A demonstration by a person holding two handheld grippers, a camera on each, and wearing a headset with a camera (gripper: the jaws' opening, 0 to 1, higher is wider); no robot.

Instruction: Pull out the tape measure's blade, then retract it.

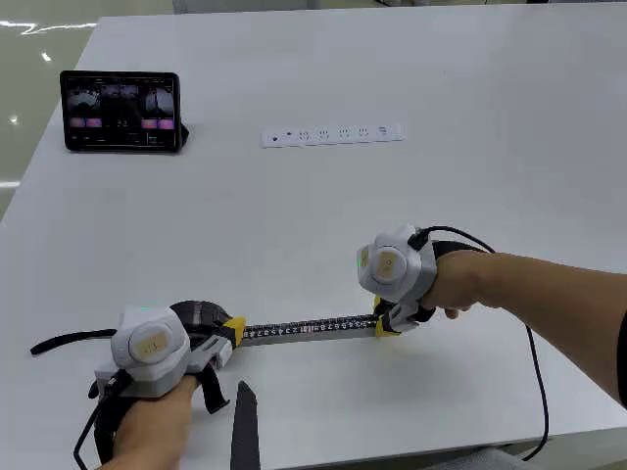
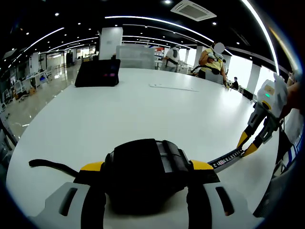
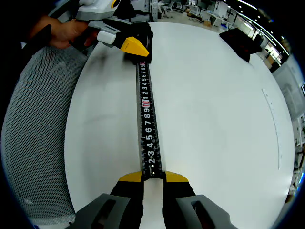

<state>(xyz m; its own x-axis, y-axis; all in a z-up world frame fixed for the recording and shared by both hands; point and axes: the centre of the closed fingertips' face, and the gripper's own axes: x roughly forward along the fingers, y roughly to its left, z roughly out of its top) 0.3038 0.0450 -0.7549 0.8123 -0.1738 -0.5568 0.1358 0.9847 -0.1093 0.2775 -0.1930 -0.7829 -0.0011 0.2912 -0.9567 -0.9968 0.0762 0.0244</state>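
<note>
The tape measure (image 1: 201, 318) sits near the front edge of the white table (image 1: 441, 196), toward the person's left. Its black case (image 2: 143, 167) is clamped between the yellow-tipped jaws of the left gripper (image 2: 145, 168), one tip on each side of the case.

The blade (image 1: 309, 328) is drawn out of the case to the right and runs low along the table top, number side up. In the right gripper view the blade (image 3: 147, 109) reads from 2 at the near end up past a red-marked 10 toward the case (image 3: 140, 33). The right gripper (image 3: 153, 177) has its jaws pressed together on the blade's free end, pinching it between the two yellow tips. In the head view that right gripper (image 1: 385, 323) is well apart from the left gripper (image 1: 211, 338), with the stretched blade between them.

A black strap (image 1: 69, 341) trails from the case across the table to the left. A black cable (image 1: 534, 372) loops from the right gripper down past the table's edge.

Farther back, a power strip (image 1: 333, 134) lies flat near the middle of the table. A tablet (image 1: 120, 111) stands propped at the far left, its screen lit. A mesh chair (image 3: 33, 143) sits beside the table.
</note>
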